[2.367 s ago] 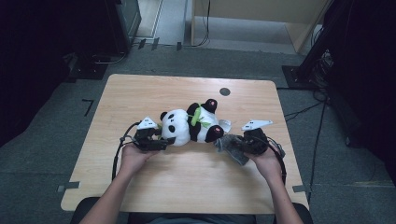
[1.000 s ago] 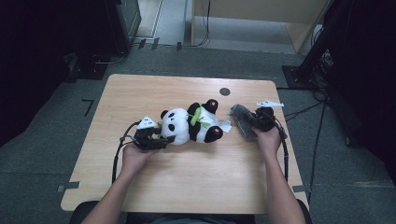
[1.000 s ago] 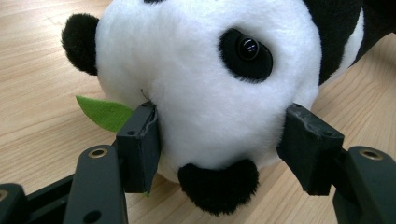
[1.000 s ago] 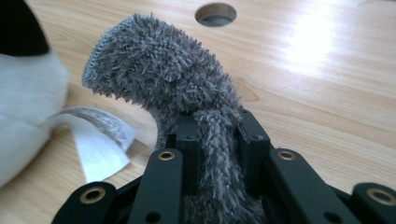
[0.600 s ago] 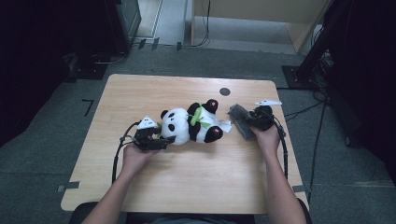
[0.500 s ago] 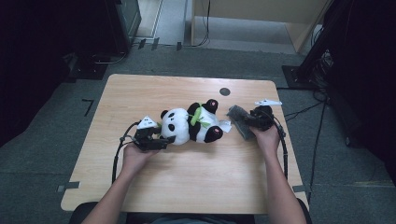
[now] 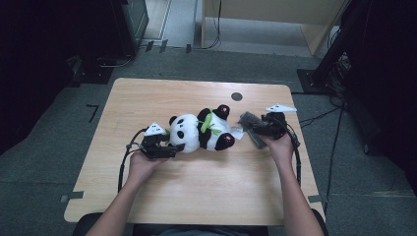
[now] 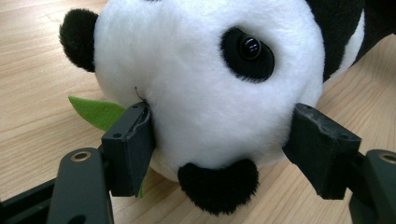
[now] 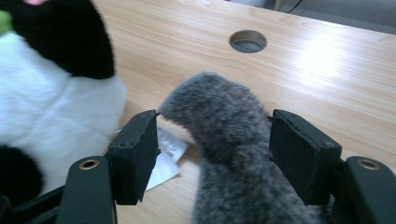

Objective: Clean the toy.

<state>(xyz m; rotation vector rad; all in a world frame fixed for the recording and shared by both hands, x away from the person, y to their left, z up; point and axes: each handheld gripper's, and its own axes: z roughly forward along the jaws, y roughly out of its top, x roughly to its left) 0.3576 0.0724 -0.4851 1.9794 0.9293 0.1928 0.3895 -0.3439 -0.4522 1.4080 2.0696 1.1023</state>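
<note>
A black-and-white plush panda (image 7: 199, 132) lies on its side in the middle of the wooden table (image 7: 147, 98). My left gripper (image 7: 172, 146) is at its head. In the left gripper view the head (image 8: 210, 84) sits between the jaws, which have just been opening; the pads rest lightly at the fur, with a green felt leaf (image 8: 95, 112) beside one. My right gripper (image 7: 247, 129) hovers just right of the panda's feet. A grey fuzzy piece (image 9: 229, 154) stands loosely between its jaws, which have just been opening.
A white label (image 9: 168, 154) sticks out from the panda's body (image 9: 56, 93) onto the table. A round cable hole (image 7: 236, 96) sits in the tabletop behind the right gripper. Cables trail from both grippers. Dark floor and equipment surround the table.
The right gripper has carried the grey fuzzy piece from the panda's near side to a spot farther back and right, then opened its jaws. The left hand has stayed at the panda's head.
</note>
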